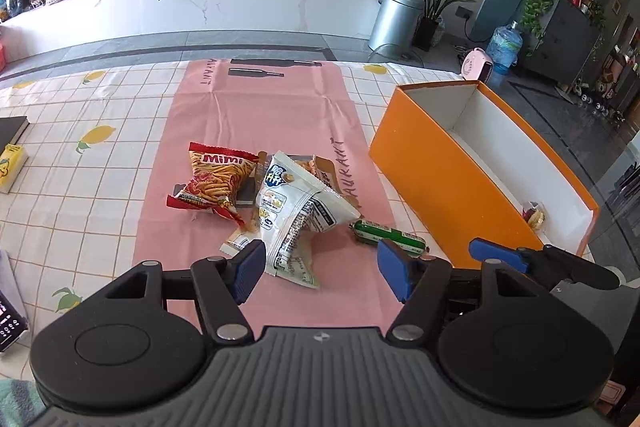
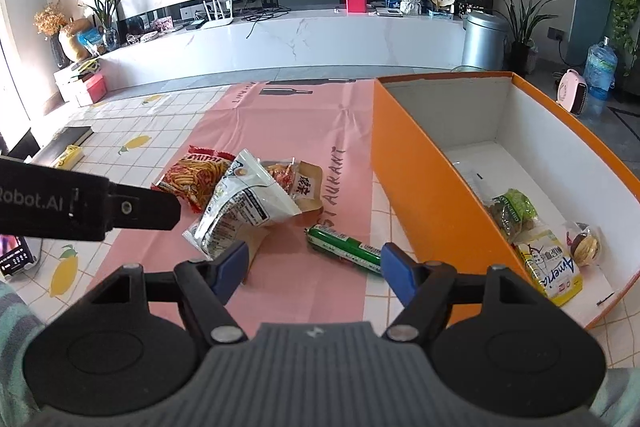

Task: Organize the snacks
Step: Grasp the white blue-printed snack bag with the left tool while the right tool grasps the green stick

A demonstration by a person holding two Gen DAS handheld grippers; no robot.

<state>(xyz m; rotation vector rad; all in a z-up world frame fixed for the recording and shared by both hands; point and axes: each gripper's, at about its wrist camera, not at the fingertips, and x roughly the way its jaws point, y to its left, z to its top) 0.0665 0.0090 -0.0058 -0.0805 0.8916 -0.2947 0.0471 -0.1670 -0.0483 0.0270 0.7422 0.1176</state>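
- Both grippers, left [image 1: 320, 269] and right [image 2: 312, 267], hang with jaws apart, gripping nothing.
- Green sausage stick [image 2: 346, 249] lies just beyond; snack pile [image 2: 248, 195] farther left.
- Orange box [image 2: 420, 187] at right holds a yellow packet [image 2: 554, 269], green packet [image 2: 512, 211] and wrapped cookie [image 2: 584, 247].

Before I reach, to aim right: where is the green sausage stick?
The green sausage stick lies on the pink mat's right edge, between the white snack bag and the orange box.

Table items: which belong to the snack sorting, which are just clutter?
Job:
- red Mimi bag
- white pouch
- brown packet
- green sausage stick
- orange box, with snacks already inside

Clutter:
- black book
- yellow pack
- phone
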